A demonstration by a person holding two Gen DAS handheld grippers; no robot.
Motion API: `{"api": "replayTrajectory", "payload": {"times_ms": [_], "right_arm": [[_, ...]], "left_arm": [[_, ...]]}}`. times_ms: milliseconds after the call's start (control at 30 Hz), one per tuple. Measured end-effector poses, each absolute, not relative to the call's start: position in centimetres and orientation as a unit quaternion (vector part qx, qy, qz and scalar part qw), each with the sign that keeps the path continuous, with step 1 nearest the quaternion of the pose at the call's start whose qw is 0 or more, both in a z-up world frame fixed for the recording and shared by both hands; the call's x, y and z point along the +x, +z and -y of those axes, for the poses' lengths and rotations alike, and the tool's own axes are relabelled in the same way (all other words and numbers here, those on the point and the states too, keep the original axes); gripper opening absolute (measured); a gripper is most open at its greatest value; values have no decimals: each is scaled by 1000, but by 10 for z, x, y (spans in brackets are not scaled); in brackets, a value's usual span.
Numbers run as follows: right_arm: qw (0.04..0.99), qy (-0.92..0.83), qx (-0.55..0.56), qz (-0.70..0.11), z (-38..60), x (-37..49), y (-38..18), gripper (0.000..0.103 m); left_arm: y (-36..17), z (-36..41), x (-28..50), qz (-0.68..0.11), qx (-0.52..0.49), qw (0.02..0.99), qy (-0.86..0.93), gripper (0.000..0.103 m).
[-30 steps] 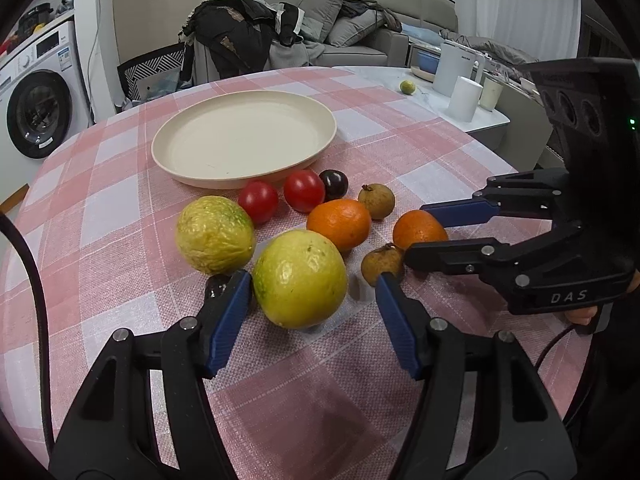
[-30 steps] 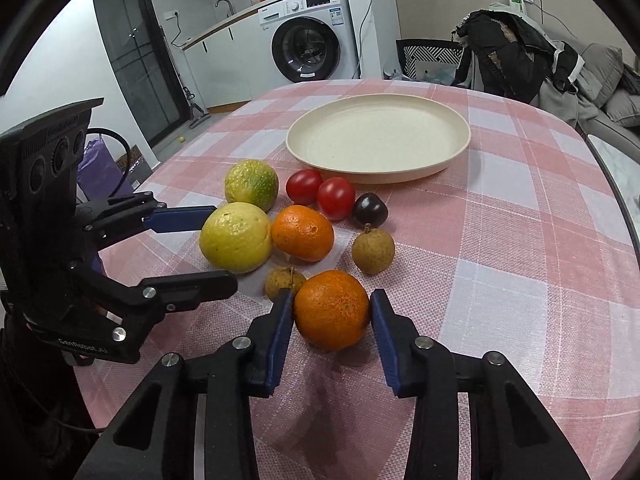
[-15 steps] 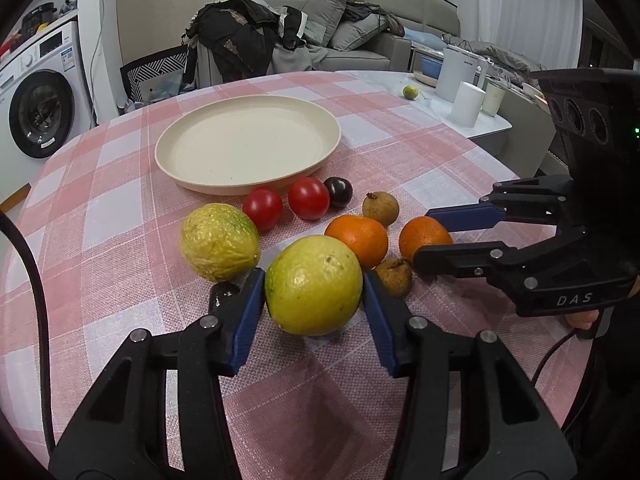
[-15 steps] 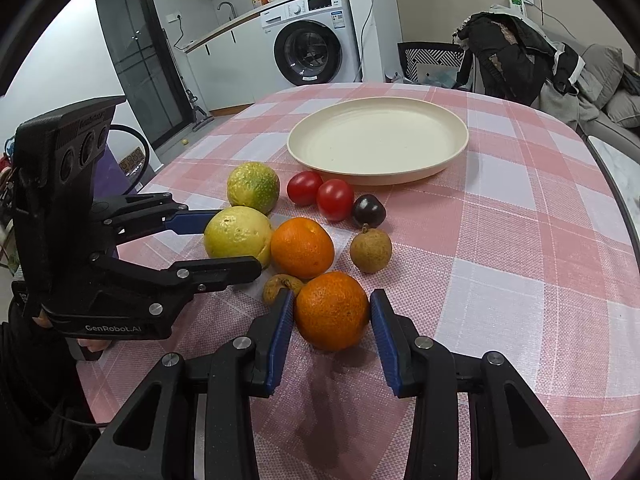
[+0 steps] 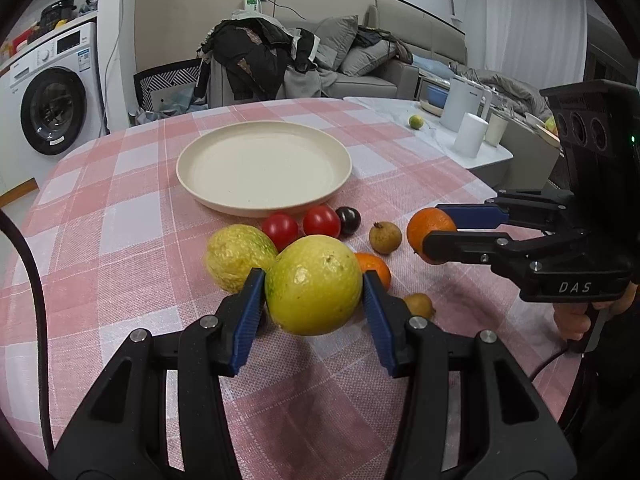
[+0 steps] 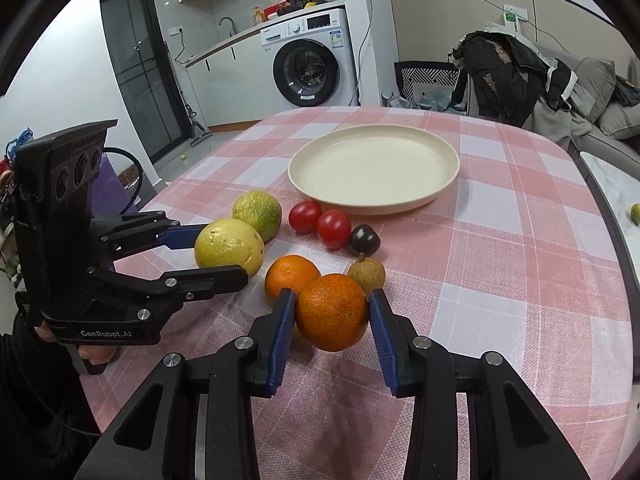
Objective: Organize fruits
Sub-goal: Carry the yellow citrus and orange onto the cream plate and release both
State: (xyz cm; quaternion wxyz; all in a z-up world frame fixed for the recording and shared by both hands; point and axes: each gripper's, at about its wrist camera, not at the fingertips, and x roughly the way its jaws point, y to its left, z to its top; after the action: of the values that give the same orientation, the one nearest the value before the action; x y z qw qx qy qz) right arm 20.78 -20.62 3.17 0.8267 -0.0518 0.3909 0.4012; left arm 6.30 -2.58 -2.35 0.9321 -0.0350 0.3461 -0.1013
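- Already both grippers carry fruit. Left gripper [image 5: 314, 298] is clenched on the big yellow-green fruit [image 5: 314, 284], blue pads [image 5: 252, 308] pressed to its two flanks; it fills the centre of the left wrist view.
- Right gripper [image 6: 332, 322] is clenched on an orange [image 6: 332, 312], low centre of the right wrist view. Shadow beneath suggests it is off the cloth; not certain.
- Key relation: the cream plate [image 5: 200, 196] lies straight ahead of both sets of jaws, upper centre in each view, and it is bare.
- Between jaws and plate, on the table [image 5: 100, 240]: second yellow-green fruit [image 5: 238, 256], two tomatoes [image 5: 280, 230], a dark plum [image 5: 348, 220], a brown longan [image 5: 385, 237], another orange [image 5: 376, 270]. A second small brown fruit [image 5: 418, 305] sits by the left gripper's right finger.
- Judgement: the carry goes forward and over that row, so height matters more than heading.
- Round fruit, no long axis to mind.
- Neither arm looks clearly nearer the plate; they flank the cluster and could crowd each other at the rim.
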Motion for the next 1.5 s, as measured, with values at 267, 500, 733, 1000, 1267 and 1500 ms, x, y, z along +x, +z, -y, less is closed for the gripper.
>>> {"api": "replayTrajectory", "payload": {"times_ms": [267,500,733,1000,1267,1500], "right_arm": [[844,393,-28,-364,206,220,48,39],[855,386,-17,-345,197,236,65,39],[866,370,9,-337,184,261,73,39],[867,355,18,-350,171,289,65,39],[862,347,12,-370,159,312,49,39],[856,339,10,-390,151,327,33,39]], "left_arm": [[-10,12,72,-326,-50,941,-78,46],[0,-1,91,-311,-63,947,-55,46],[3,-7,119,-311,-60,948,-33,46],[-4,-12,150,-318,-58,946,-19,46],[-17,-17,184,-334,-50,941,-10,46],[-30,-18,206,-348,-45,936,-11,46]]}}
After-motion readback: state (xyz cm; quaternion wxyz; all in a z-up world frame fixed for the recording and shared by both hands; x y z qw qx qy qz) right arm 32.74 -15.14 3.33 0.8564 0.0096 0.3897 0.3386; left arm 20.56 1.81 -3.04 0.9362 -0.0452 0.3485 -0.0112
